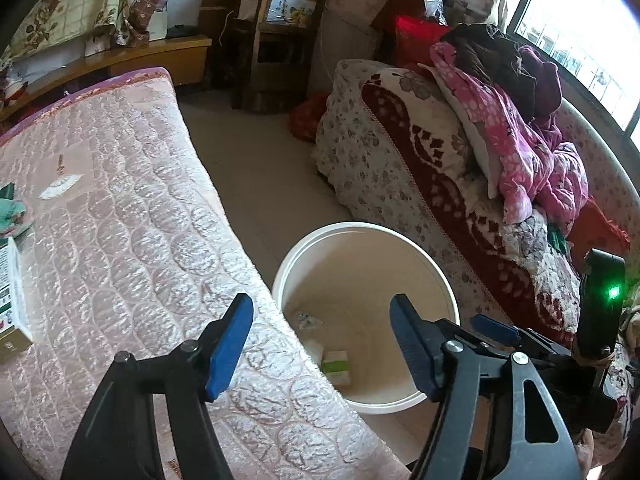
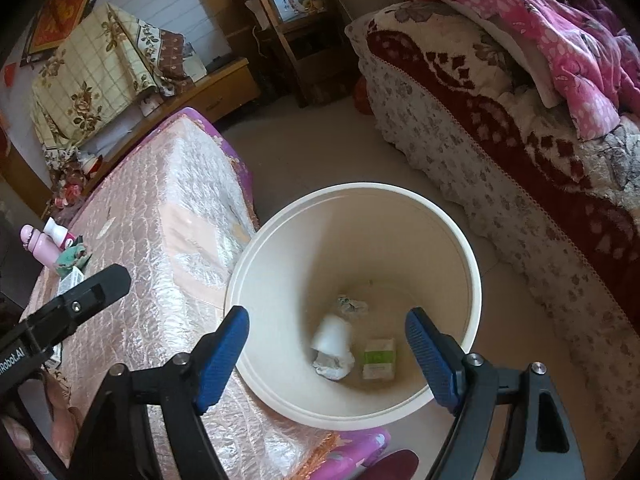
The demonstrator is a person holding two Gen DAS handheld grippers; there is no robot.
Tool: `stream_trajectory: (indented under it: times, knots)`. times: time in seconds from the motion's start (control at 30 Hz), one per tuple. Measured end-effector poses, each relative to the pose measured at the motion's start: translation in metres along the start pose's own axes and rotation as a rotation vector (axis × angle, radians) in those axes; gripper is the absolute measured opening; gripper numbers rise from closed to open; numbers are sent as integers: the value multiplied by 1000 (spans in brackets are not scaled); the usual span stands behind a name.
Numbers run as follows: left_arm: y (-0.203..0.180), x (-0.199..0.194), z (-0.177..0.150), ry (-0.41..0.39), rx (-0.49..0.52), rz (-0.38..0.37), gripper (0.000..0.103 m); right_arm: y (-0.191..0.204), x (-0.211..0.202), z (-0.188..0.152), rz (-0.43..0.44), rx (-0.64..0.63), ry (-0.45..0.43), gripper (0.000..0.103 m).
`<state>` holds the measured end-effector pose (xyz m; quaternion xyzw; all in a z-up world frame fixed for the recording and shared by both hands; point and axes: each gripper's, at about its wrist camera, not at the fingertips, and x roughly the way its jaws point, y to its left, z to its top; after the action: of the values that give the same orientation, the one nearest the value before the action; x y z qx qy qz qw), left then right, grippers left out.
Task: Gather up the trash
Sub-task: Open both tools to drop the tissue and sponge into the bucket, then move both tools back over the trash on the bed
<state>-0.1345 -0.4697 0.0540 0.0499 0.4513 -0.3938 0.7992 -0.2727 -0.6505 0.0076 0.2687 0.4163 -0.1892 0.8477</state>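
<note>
Between the quilted pink mattress (image 2: 160, 216) and a floral-covered bed (image 2: 460, 128) stands a cream bin (image 2: 256, 280) on the floor — both claws, left claw (image 1: 320, 344) and right claw (image 2: 328, 356), released, empty.

We count one cream bin (image 2: 460, 240) and four bits of trash lying in it: one white paper cup (image 2: 332, 336), one crumpled tissue (image 2: 334, 366), one green-and-white packet (image 2: 379, 358) and one scrunched wrapper (image 2: 352, 305). On the quilted bed (image 2: 168, 248) we see two pink bottles (image 2: 40, 246), and perhaps one greenish crumpled scrap (image 2: 74, 258) beside them.
</note>
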Motion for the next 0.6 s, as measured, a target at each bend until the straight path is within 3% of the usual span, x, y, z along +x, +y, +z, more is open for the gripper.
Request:
stream_trajectory:
  times: [0.6]
  knots:
    - [20, -61, -9, -101, 18, 150, 71, 39, -10, -5, 9, -74, -8, 84]
